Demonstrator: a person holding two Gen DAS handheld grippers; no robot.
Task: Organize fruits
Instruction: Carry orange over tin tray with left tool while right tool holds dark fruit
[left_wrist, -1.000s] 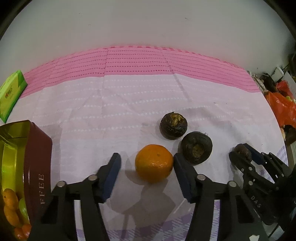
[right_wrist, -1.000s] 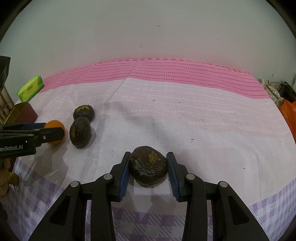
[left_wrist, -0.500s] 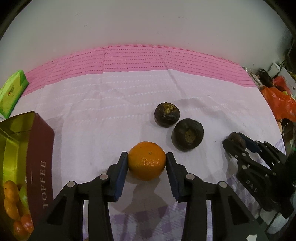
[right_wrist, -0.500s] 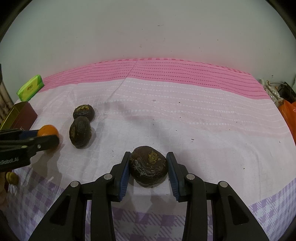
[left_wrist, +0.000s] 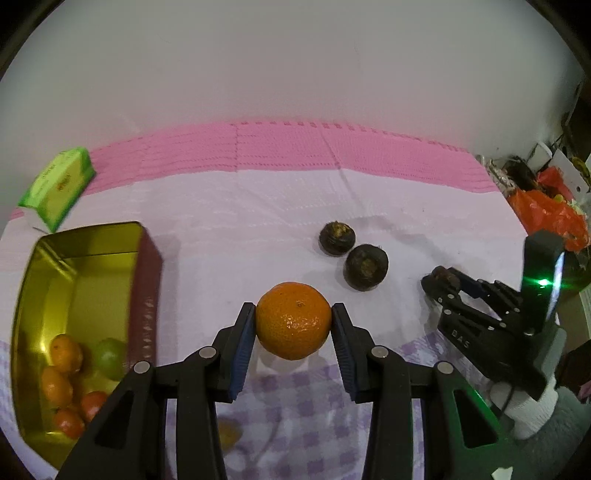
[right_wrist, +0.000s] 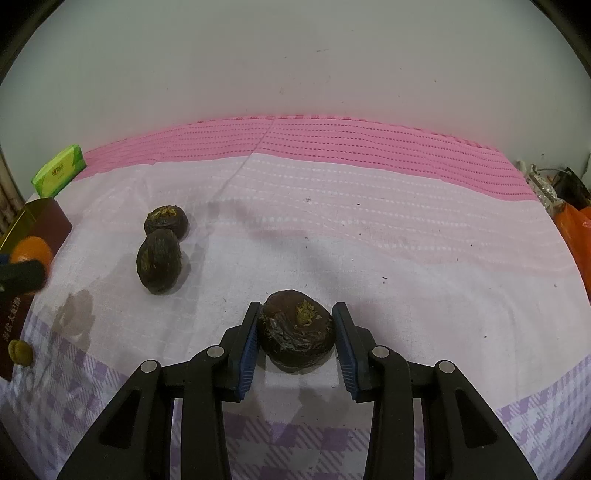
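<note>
My left gripper (left_wrist: 294, 325) is shut on an orange mandarin (left_wrist: 293, 320) and holds it above the cloth. To its left stands an open gold tin (left_wrist: 74, 258) with several small orange and green fruits inside. Two dark brown fruits (left_wrist: 337, 238) (left_wrist: 365, 267) lie side by side on the cloth beyond the mandarin. My right gripper (right_wrist: 295, 334) is shut on a third dark brown fruit (right_wrist: 295, 332), which rests on the cloth. From the right wrist view the mandarin (right_wrist: 31, 249) shows at the far left, in front of the tin (right_wrist: 40, 218).
A pink and white cloth (right_wrist: 369, 229) covers the table, with a white wall behind. A green packet (left_wrist: 57, 184) lies at the back left. Orange bags and clutter (left_wrist: 546, 210) sit off the right edge. A small yellow-green fruit (right_wrist: 19, 352) lies near the tin.
My left gripper closed on the mandarin and lifted it up, toward the tin side. The right gripper stayed still, holding the dark fruit.
</note>
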